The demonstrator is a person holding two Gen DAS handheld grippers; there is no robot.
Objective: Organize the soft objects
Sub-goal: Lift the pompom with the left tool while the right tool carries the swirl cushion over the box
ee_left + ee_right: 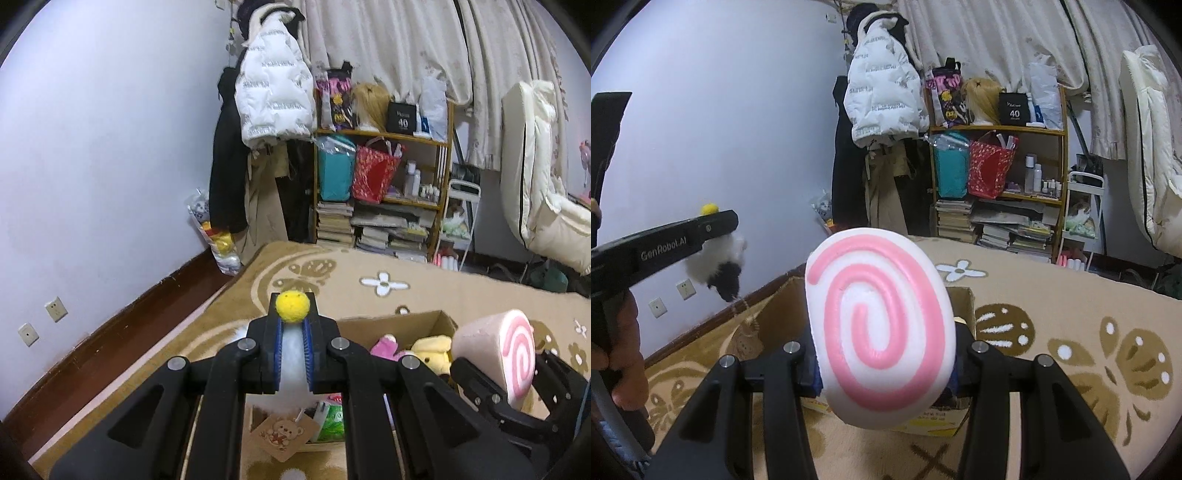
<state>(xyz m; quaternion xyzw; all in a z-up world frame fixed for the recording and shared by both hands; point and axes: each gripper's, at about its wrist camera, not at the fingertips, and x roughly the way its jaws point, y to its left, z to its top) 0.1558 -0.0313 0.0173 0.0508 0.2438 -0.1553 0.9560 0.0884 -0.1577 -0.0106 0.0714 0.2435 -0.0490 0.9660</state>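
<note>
Black claw (293,339) arms, silver screws (blue pads (277,354))

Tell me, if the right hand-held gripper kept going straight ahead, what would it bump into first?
The right hand-held gripper, shut on the swirl cushion, points across the cardboard box and carpet toward the bookshelf. Probably the box's far wall or the carpet comes first; depth is unclear.

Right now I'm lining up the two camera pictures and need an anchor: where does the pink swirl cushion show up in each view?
Left wrist view: the pink swirl cushion sits at the lower right, clamped in the right hand-held gripper above the cardboard box.
Right wrist view: it fills the centre foreground, swirl face toward the camera.
Shared landmark: the white puffer jacket hanging beside the shelf.
</note>
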